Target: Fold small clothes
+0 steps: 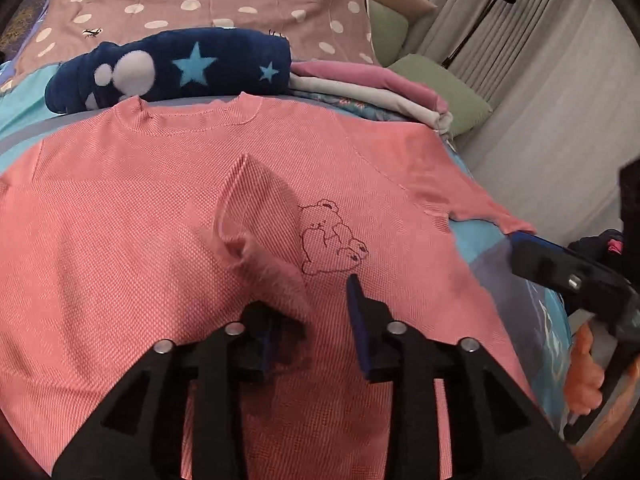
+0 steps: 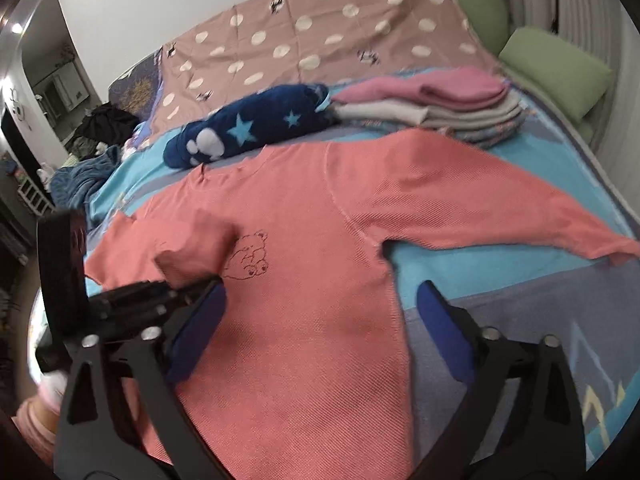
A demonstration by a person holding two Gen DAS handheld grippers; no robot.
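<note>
A salmon-pink long-sleeve top (image 1: 132,216) with a small bear drawing (image 1: 332,236) lies front up on the bed; it also shows in the right wrist view (image 2: 304,248). Its left sleeve (image 1: 256,216) is folded over the chest, cuff lying between my left gripper's fingers. My left gripper (image 1: 312,320) is open just above the cloth. The right sleeve (image 2: 500,208) lies stretched out on the bedspread. My right gripper (image 2: 320,312) is open wide, hovering over the top's right side edge. It also shows in the left wrist view (image 1: 576,280).
A rolled navy garment with stars (image 1: 172,68) and a stack of folded pink and white clothes (image 2: 436,104) lie beyond the collar. A polka-dot blanket (image 2: 320,28) and green pillows (image 2: 556,68) lie farther back. The blue bedspread (image 2: 500,272) extends right.
</note>
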